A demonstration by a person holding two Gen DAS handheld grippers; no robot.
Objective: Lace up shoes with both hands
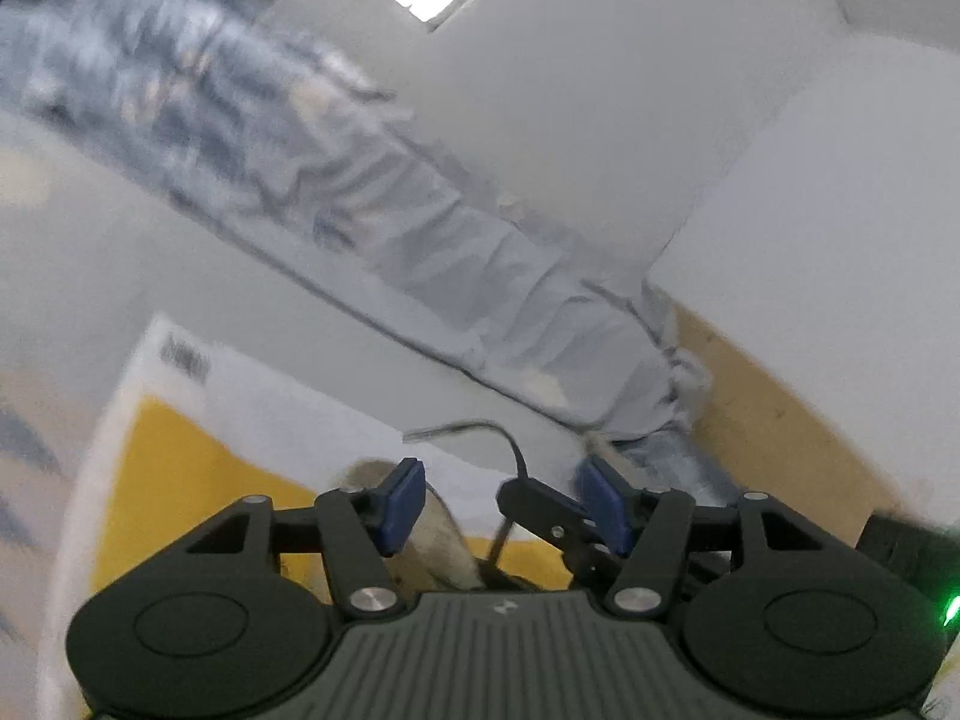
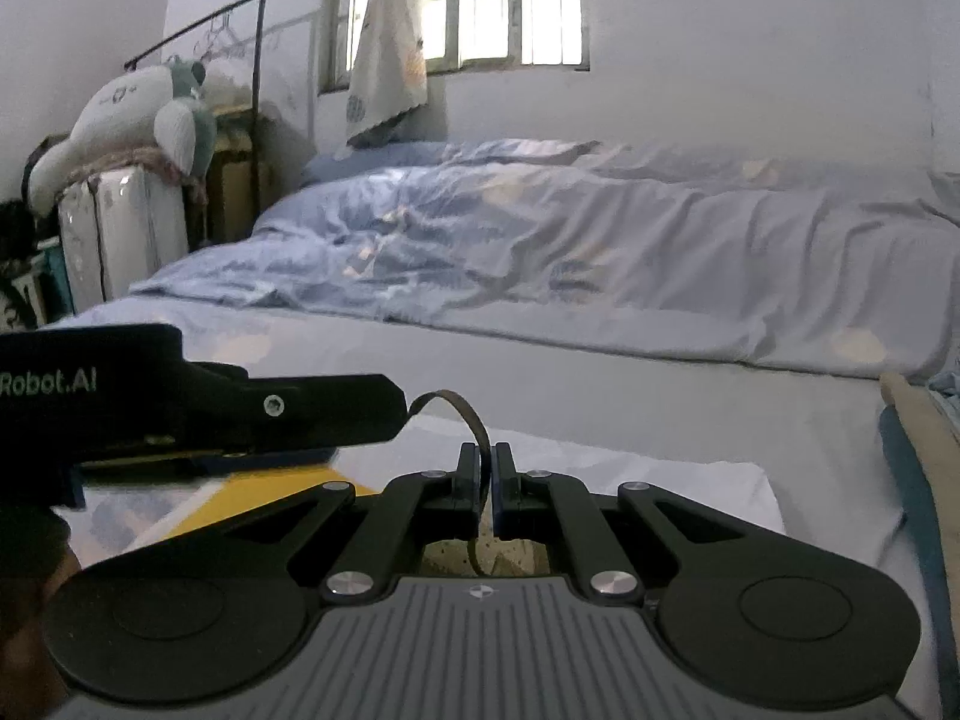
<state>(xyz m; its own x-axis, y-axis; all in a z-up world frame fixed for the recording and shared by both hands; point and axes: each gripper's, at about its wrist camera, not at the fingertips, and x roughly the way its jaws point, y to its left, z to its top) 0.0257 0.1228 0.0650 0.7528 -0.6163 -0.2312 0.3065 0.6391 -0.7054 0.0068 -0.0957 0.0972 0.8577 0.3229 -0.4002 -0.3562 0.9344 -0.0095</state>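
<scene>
My right gripper is shut on a dark flat shoelace. The lace loops up out of its pads and curves left toward the tip of my left gripper, which reaches in side-on. Below the right pads a strip of the beige shoe shows. The left wrist view is blurred and tilted. There my left gripper stands open, its blue pads wide apart. The right gripper's black fingers sit just inside the right pad, and the lace rises from them. The shoe lies under the left pad.
The shoe rests on a white and yellow sheet on a bed with a blue-grey duvet. A plush toy sits on a wrapped bundle at the far left, beside a clothes rack. A window is behind the bed.
</scene>
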